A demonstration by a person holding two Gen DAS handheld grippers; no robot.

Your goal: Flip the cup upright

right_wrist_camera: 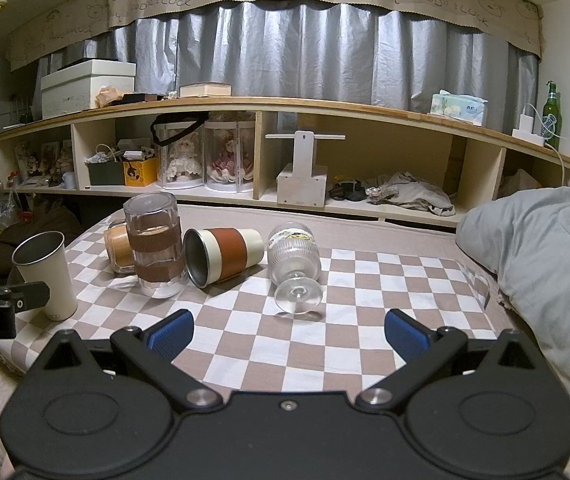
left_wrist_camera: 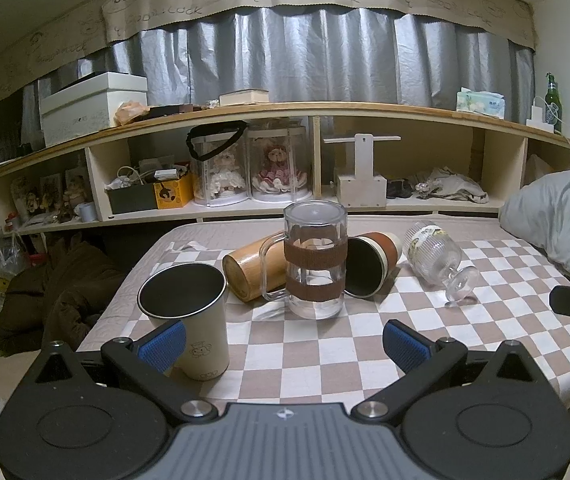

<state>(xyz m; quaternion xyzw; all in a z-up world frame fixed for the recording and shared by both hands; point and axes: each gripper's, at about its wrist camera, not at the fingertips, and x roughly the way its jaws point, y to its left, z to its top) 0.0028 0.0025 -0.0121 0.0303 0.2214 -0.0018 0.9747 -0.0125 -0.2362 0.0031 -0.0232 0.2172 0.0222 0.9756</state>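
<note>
Several cups sit on a checkered cloth. A white metal cup stands upright at the left, also in the right wrist view. A clear glass mug with brown bands stands mouth down. A bamboo cup, a white-and-brown cup and a ribbed stemmed glass lie on their sides. My left gripper is open, its left pad beside the white cup. My right gripper is open in front of the stemmed glass.
A grey pillow lies at the right of the bed. A long wooden shelf with dolls, boxes and clutter runs behind. Brown bags lie on the floor at the left.
</note>
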